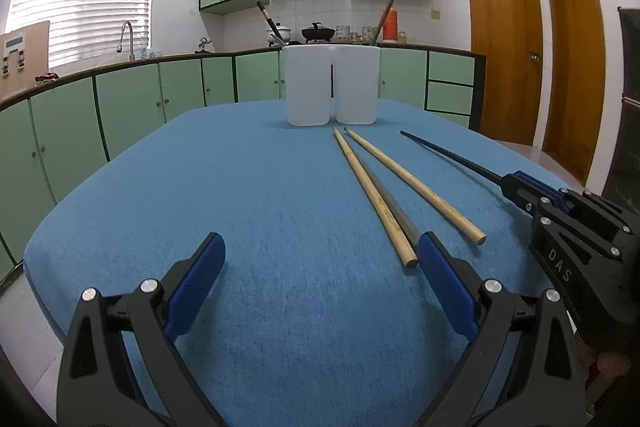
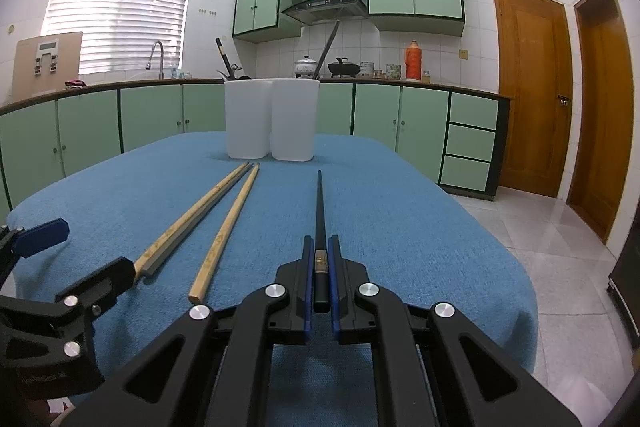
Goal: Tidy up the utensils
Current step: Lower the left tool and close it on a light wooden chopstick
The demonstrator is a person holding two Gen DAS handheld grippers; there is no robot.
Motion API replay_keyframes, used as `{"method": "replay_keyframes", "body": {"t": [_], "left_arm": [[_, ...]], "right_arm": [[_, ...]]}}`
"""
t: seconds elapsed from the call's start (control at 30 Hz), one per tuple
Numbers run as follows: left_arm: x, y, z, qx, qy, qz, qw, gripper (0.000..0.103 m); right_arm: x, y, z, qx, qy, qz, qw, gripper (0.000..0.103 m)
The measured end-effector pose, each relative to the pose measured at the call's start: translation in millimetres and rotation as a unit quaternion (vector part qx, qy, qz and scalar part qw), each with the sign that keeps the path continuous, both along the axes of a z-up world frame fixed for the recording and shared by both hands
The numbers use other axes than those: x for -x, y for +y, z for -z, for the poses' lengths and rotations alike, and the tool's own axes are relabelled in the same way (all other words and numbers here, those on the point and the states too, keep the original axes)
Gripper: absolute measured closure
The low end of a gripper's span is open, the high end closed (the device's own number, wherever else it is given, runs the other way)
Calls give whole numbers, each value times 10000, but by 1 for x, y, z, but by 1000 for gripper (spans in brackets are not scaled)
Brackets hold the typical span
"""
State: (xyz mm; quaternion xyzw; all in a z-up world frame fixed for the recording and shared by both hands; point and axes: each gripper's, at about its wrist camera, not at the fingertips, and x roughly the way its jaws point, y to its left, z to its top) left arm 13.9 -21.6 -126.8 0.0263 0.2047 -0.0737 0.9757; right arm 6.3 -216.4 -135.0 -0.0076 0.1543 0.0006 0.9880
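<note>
My right gripper (image 2: 319, 245) is shut on a black chopstick (image 2: 320, 207) that points forward at the two white holder cups (image 2: 272, 119); gripper and chopstick (image 1: 452, 159) also show in the left wrist view (image 1: 516, 183). My left gripper (image 1: 320, 247) is open and empty, low over the blue cloth (image 1: 260, 207). Two wooden chopsticks (image 1: 372, 195) and a grey one beside them lie just right of its right finger (image 1: 444, 279). The white cups (image 1: 330, 87) stand at the table's far side, each with a utensil sticking out.
The blue-covered table (image 2: 420, 219) drops off to a tiled floor on the right. Green kitchen cabinets, a sink and a stove line the wall behind. Wooden doors stand at the far right.
</note>
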Motion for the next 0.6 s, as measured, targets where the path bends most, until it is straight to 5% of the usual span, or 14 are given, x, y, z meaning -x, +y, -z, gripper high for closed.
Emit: {"method": "replay_keyframes", "body": {"t": [0.37, 0.5, 0.6], "left_arm": [[-13, -3, -4, 120, 18, -58, 9999, 9], [-16, -10, -3, 107, 26, 11, 9999, 28], [-19, -14, 0, 86, 63, 17, 9999, 31]], "right_arm": [[-1, 1, 0, 12, 17, 1, 10000, 96], [-2, 1, -1, 1, 21, -2, 10000, 96], [-3, 0, -1, -14, 26, 3, 10000, 96]]}}
